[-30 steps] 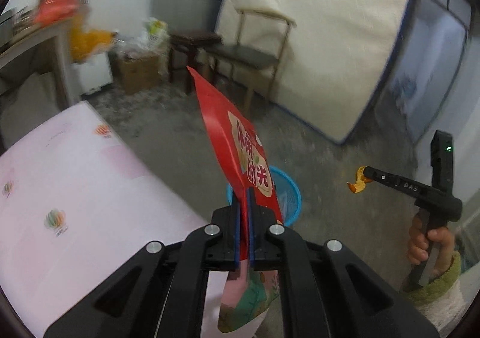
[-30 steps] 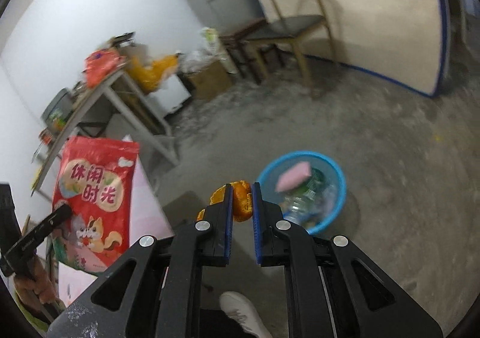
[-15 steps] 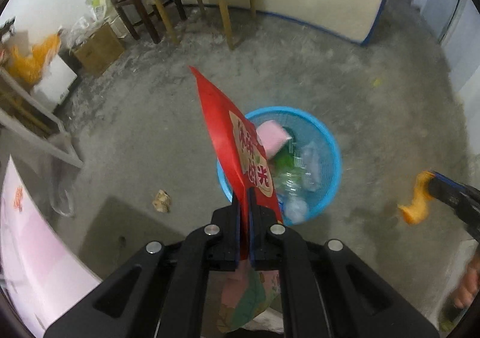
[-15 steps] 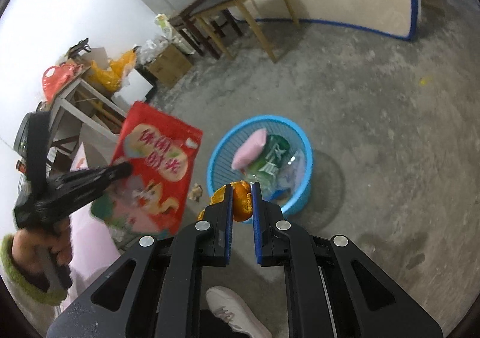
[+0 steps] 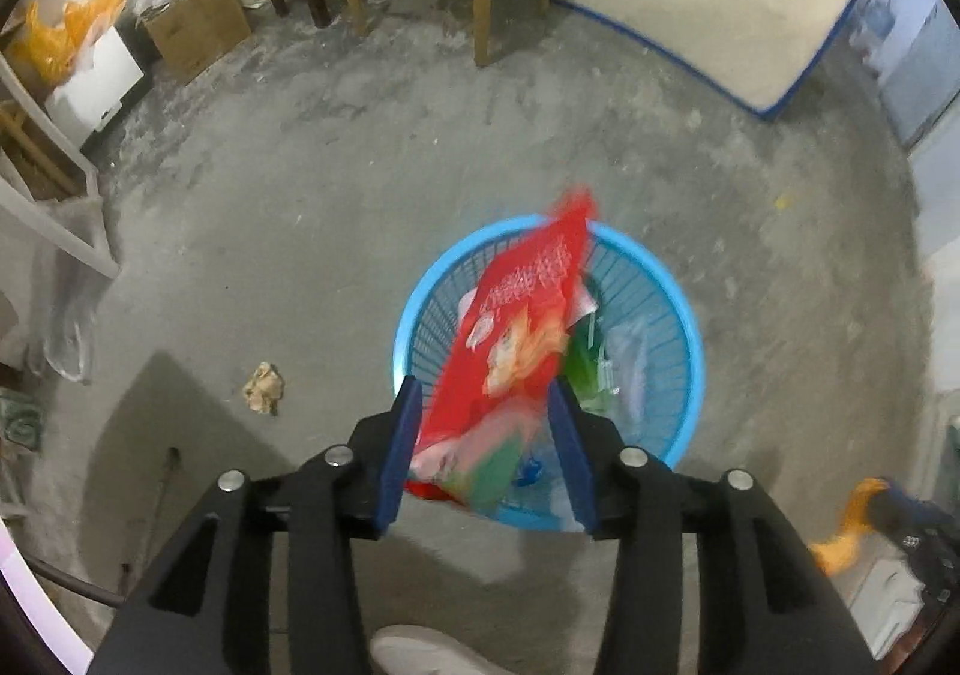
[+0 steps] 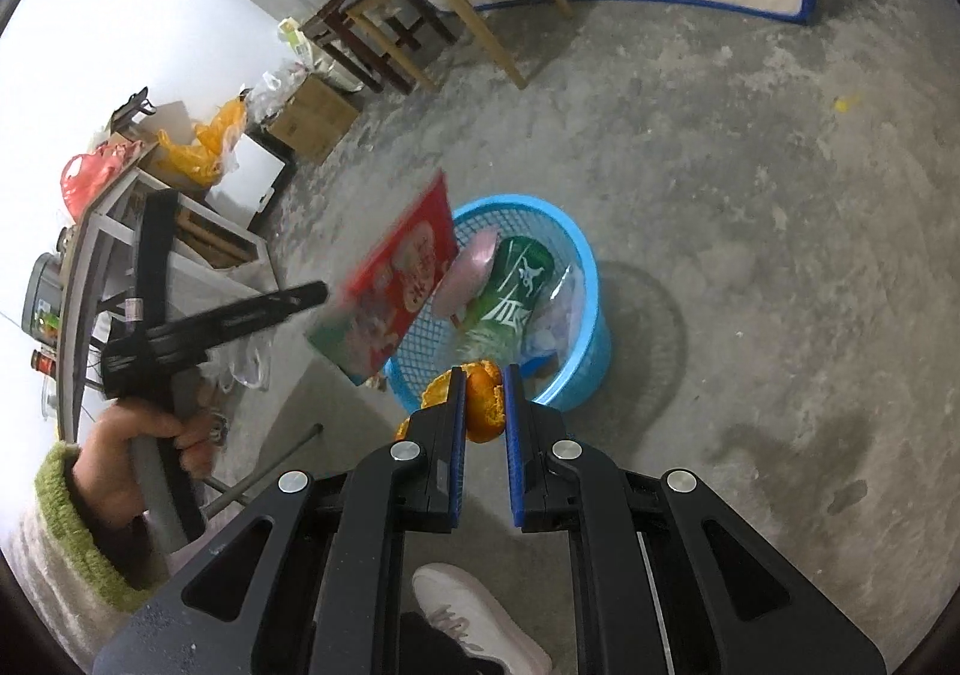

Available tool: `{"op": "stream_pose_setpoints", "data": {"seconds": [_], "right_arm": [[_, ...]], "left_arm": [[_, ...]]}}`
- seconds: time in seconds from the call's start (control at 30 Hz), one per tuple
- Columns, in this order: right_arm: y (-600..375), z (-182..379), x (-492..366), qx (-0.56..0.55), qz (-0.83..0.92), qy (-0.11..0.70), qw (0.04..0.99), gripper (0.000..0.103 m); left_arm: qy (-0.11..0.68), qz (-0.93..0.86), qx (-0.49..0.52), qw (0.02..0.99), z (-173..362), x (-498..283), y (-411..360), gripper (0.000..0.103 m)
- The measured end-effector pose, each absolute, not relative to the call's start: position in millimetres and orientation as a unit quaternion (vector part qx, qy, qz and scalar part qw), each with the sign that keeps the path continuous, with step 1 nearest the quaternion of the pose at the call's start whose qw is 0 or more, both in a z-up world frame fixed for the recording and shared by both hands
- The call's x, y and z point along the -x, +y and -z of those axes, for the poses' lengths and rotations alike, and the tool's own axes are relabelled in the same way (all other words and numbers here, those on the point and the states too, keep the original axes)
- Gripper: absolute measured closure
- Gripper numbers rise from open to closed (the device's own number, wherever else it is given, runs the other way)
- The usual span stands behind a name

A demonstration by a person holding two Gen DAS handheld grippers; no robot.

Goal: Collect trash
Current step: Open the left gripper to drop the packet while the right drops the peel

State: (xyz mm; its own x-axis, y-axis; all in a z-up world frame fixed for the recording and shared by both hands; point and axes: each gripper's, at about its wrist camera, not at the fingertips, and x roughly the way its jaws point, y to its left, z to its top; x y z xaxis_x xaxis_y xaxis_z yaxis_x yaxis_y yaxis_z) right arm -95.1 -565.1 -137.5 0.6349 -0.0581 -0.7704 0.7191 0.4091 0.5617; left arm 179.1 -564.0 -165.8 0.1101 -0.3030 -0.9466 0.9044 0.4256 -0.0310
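**Snack bag let go over the basket, orange peel next**

Nearest, my left tongs (image 5: 483, 450): jaws have just been opening and stand apart, blue pads clear on both sides of the red snack bag (image 5: 516, 339). The bag is blurred and sits between the pads without being pinched, so I judge it is dropping. Its long axis runs from the jaws away and slightly right, far corner already over the far rim of the blue basket (image 5: 690, 375), which lies directly beneath.

My right tongs (image 6: 485, 405): jaws nearly together, clamped on a piece of orange peel (image 6: 483, 405). From this side the basket (image 6: 591, 327) lies just ahead of the tips and slightly right, near edge almost under the peel. Inside it, a green packet (image 6: 516, 285) and a pink thing (image 6: 471, 270).

The right view shows the bag (image 6: 396, 285) hanging tilted at the basket's left rim, off the tip of the left tongs (image 6: 300, 296), my left hand (image 6: 129, 465) on the grip.

Next move, as I read it: carry the peel a little forward over the basket's mouth, then open. Risk: the bag catching the rim and tipping out.

Further out on the floor, left of the basket, a crumpled paper scrap (image 5: 264, 387) not yet collected. Beyond: chairs, cardboard box.
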Motion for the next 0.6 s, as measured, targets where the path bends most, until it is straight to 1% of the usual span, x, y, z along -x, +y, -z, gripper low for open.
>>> {"op": "stream_pose_setpoints", "data": {"seconds": [0.1, 0.23, 0.37, 0.47, 0.5, 0.53, 0.57, 0.6], "right_arm": [[-571, 147, 84, -0.485, 0.25, 0.345, 0.764, 0.093], [-584, 163, 63, -0.479, 0.259, 0.36, 0.758, 0.093], [-593, 179, 41, -0.473, 0.27, 0.381, 0.748, 0.092], [-597, 194, 24, -0.457, 0.282, 0.406, 0.74, 0.086], [-597, 198, 21, -0.453, 0.283, 0.416, 0.735, 0.079], [-598, 202, 18, -0.452, 0.284, 0.427, 0.73, 0.074], [-597, 202, 20, -0.453, 0.286, 0.427, 0.728, 0.07], [-597, 200, 22, -0.456, 0.285, 0.424, 0.729, 0.069]], "left_arm": [[0.497, 0.453, -0.279, 0.686, 146, -181, -555, 0.059], [0.484, 0.469, -0.259, 0.692, 104, -181, -532, 0.057], [0.459, 0.484, -0.252, 0.701, 60, -174, -500, 0.049], [0.435, 0.491, -0.257, 0.71, 26, -162, -465, 0.042], [0.428, 0.496, -0.252, 0.712, 14, -157, -450, 0.039], [0.423, 0.5, -0.248, 0.714, 7, -153, -438, 0.037], [0.416, 0.504, -0.241, 0.717, -3, -148, -422, 0.033], [0.412, 0.504, -0.237, 0.721, -9, -144, -410, 0.029]]}}
